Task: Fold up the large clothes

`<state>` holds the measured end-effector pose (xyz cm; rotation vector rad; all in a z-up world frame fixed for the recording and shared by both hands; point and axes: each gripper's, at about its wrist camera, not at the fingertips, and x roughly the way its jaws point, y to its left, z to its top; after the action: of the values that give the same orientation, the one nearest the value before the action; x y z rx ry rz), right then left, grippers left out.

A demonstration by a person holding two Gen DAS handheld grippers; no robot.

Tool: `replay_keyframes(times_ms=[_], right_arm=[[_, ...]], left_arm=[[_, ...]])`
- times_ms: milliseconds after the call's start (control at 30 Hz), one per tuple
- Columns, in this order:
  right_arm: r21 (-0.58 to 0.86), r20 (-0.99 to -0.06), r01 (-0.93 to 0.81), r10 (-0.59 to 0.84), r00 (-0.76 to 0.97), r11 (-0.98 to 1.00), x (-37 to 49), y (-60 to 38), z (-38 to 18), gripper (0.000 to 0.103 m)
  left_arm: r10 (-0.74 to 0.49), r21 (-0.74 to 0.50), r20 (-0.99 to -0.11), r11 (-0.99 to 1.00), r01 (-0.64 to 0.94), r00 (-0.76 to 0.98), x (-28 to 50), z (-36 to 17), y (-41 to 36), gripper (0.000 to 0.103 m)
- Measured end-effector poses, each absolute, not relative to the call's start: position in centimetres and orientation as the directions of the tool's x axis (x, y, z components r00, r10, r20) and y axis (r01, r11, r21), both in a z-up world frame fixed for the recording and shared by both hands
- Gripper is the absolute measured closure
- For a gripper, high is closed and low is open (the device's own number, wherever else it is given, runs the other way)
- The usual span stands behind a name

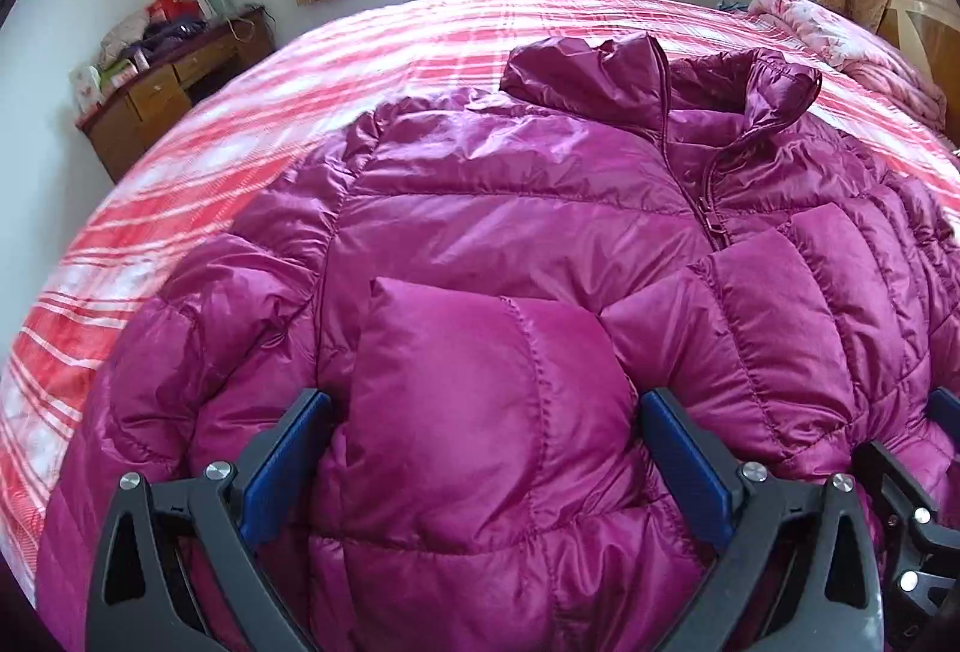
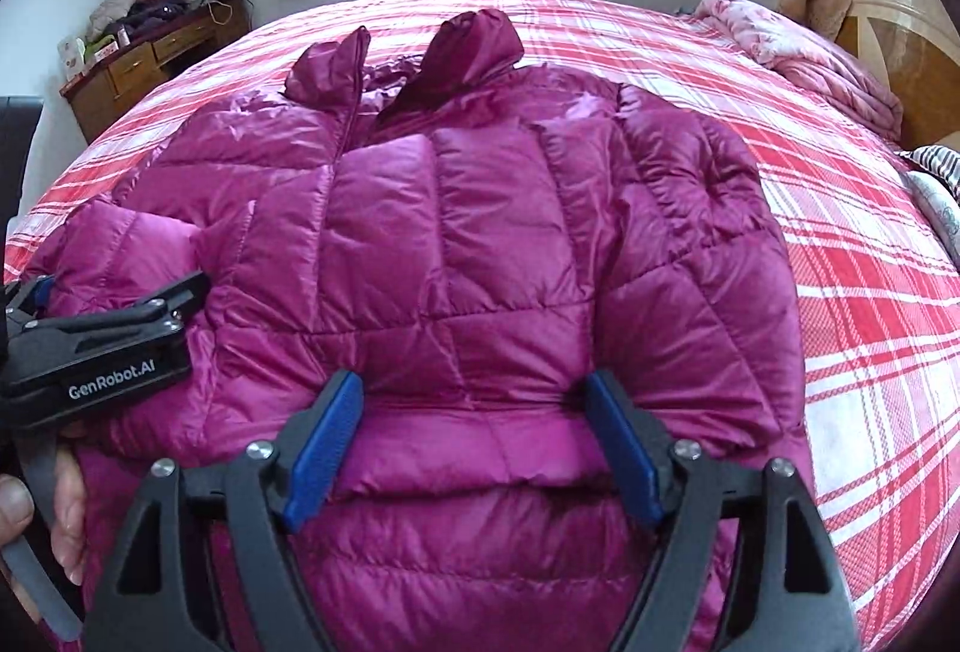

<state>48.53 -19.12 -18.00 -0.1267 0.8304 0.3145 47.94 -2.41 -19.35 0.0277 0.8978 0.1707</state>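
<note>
A magenta puffer jacket (image 1: 510, 208) lies front up on the bed, collar (image 1: 654, 70) at the far end, zipper partly done up. One sleeve is folded over the front, and its cuff end (image 1: 480, 352) sits between the wide-apart blue pads of my left gripper (image 1: 486, 400), which is open. In the right wrist view the jacket (image 2: 480, 232) fills the middle. My right gripper (image 2: 474, 385) is open, with a puffy fold of the jacket between its fingers. The left gripper (image 2: 120, 286) shows at the left of that view, and the right gripper (image 1: 909, 424) at the far right of the left wrist view.
The bed has a red and white plaid sheet (image 2: 870, 292). A rumpled pink quilt (image 2: 810, 58) and a wooden headboard (image 2: 900, 52) are at the far right, a striped cloth (image 2: 936, 160) at the right edge. A cluttered wooden desk (image 1: 162, 94) stands by the far left wall. A person's hand (image 2: 36, 508) holds the left gripper.
</note>
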Motion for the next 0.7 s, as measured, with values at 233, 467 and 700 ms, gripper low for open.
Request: replay_keyframes(times_ms=[233,467,700], right_arm=[[0.016,-0.737,-0.321,0.228,0.637,0.947,48.4,-19.2,-18.0,0.023],[0.005,-0.733,-0.320,0.221,0.644,0.948,48.2,-19.1,-17.9,0.023],[0.006,-0.726,-0.319,0.223,0.650,0.948,48.0,-19.3,-17.9,0.023]], left_arm=[[0.190,0.133,-0.669,0.982,-0.135,0.719,41.4,-14.3,2.0,0.001],[0.403,0.229,-0.592,0.914,-0.334,0.698,31.0,-11.9,12.6,0.001],[0.485,0.186,-0.638,0.850,-0.492,0.598,23.3,-13.8,20.9,0.001]])
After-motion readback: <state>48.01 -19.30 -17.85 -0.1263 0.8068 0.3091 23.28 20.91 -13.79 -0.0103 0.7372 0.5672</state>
